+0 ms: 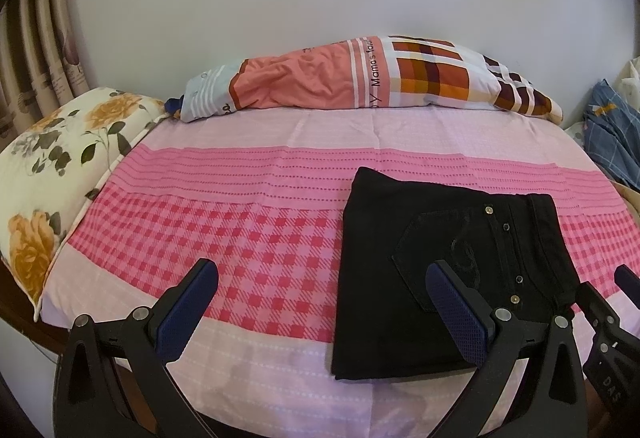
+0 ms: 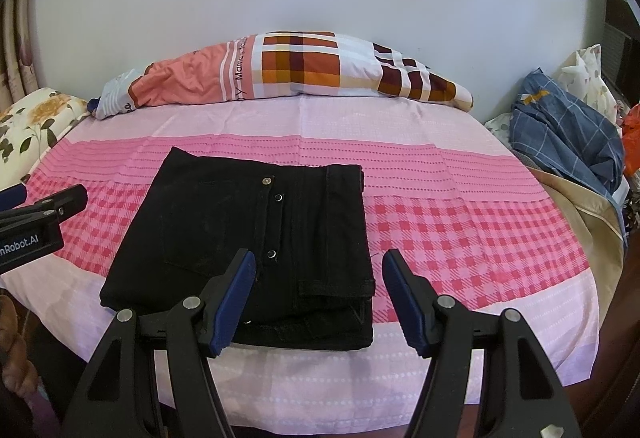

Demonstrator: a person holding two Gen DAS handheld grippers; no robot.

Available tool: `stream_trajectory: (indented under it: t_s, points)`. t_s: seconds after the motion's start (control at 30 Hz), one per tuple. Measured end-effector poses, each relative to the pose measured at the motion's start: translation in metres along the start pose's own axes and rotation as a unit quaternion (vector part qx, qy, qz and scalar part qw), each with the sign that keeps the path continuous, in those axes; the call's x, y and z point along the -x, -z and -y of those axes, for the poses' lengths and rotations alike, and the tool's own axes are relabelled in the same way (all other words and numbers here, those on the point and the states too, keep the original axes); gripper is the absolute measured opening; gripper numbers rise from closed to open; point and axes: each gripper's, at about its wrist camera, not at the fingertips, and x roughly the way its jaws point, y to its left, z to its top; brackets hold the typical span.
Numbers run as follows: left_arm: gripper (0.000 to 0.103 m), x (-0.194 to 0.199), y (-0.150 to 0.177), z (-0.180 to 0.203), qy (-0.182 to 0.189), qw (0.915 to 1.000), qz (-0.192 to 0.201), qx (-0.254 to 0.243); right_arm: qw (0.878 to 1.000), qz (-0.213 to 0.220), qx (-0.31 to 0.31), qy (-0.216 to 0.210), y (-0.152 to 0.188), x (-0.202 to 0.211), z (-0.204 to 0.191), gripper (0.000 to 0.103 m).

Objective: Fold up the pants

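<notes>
The black pants [image 1: 440, 262] lie folded into a flat square on the pink checked bedsheet [image 1: 248, 230], with metal snaps and a back pocket facing up. They also show in the right wrist view [image 2: 248, 238]. My left gripper [image 1: 324, 274] is open and empty, hovering over the sheet at the pants' left edge. My right gripper [image 2: 320, 262] is open and empty above the pants' near right corner. The right gripper's tip shows in the left wrist view [image 1: 608, 302]. The left gripper's tip shows at the left of the right wrist view [image 2: 44, 206].
A patchwork pillow [image 1: 372, 78] lies along the wall at the back. A floral pillow [image 1: 56, 166] sits at the bed's left edge. Blue checked cloth [image 2: 568, 134] is piled at the right. Curtains [image 1: 44, 58] hang at the far left.
</notes>
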Motion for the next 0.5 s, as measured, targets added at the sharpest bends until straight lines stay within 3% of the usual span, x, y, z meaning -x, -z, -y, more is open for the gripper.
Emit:
stream_trajectory:
  t_s: [0.5]
  points:
    - [0.103,0.0001,0.0002,0.0003,0.000,1.0000,0.001,0.000,1.000,-0.006,0.003,0.000,0.0014,-0.0021,0.0019,0.063]
